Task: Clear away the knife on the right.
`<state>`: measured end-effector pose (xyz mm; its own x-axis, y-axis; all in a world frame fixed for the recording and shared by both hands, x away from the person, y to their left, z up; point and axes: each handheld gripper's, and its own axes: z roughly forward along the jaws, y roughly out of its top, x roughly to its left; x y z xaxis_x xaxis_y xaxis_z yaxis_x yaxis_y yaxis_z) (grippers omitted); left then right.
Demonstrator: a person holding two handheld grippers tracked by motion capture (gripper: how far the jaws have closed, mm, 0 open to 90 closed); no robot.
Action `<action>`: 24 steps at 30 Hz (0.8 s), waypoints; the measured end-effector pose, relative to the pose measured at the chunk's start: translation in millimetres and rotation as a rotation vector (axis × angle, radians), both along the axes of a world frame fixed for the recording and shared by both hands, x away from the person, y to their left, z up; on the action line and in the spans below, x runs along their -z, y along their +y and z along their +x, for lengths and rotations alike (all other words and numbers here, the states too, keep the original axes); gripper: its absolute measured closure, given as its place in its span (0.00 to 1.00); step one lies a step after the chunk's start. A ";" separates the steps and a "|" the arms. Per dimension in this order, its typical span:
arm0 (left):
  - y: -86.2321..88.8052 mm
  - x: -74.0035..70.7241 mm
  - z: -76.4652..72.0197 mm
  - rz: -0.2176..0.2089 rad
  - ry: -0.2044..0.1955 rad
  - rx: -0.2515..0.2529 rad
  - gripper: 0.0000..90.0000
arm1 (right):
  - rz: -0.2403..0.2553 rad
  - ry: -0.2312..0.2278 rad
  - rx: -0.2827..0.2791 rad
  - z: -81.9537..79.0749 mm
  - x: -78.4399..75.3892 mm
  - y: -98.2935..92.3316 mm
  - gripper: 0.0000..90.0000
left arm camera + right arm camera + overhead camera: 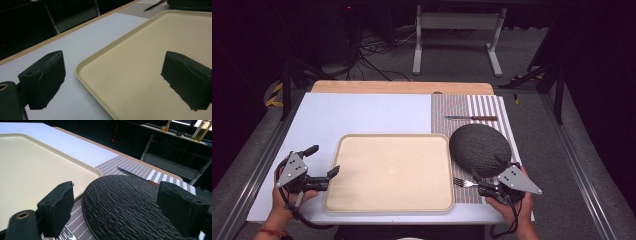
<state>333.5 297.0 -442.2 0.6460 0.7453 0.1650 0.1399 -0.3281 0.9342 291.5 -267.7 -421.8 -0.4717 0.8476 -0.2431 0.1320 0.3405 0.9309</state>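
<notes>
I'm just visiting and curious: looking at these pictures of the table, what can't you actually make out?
- Fork: in the high view the right gripper covers its handle; the right gripper view's bottom edge cuts it to bare tines.
- Knife: too small in the high view for detail; in the right gripper view the black plate hides its handle end.
- Tray: cut off by the left gripper view's edges.
- Background beyond the table: too dark.

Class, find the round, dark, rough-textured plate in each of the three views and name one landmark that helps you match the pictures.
High view: the round dark textured plate lies right of centre on the striped placemat, just ahead of the right gripper.
Left gripper view: its rim shows at the top right corner.
Right gripper view: it lies at lower centre, between the open jaws.
Shared landmark: the beige rectangular tray beside it.
</notes>
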 end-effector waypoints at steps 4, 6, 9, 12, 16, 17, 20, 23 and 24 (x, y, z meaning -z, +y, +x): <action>0.0 -0.8 -3.8 -0.011 -0.003 0.002 0.09 | 0.002 0.006 -0.006 1.3 1.6 -1.2 0.16; -1.1 -0.8 -7.1 0.012 0.002 0.005 0.09 | 0.015 0.010 -0.006 2.1 2.1 -1.5 0.16; 0.1 -0.1 -9.4 0.011 -0.004 0.027 0.09 | 0.018 0.023 -0.010 3.9 1.3 0.5 0.15; 3.5 0.6 -8.9 0.006 -0.002 0.033 0.09 | -0.007 0.010 -0.013 3.7 -1.1 5.2 0.14; 6.5 1.6 -8.3 0.002 0.011 0.032 0.08 | -0.014 0.020 -0.015 7.0 -1.9 7.8 0.15; 7.7 2.2 -7.0 -0.006 0.011 0.034 0.08 | -0.008 0.026 -0.019 8.2 -2.4 7.9 0.15; 8.3 2.2 -5.5 -0.003 0.022 0.038 0.08 | -0.031 0.039 -0.042 17.3 -10.0 8.7 0.16; 8.1 2.8 -5.3 0.005 0.025 0.043 0.07 | -0.024 0.073 -0.056 26.4 -15.8 9.0 0.16; 8.1 2.8 -5.3 0.005 0.025 0.043 0.07 | -0.024 0.073 -0.056 26.4 -15.8 9.0 0.16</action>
<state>328.2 305.1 -445.0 0.6811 0.7162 0.1523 0.1486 -0.3389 0.9290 317.9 -258.7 -406.0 -0.5354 0.8136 -0.2266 0.1793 0.3717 0.9109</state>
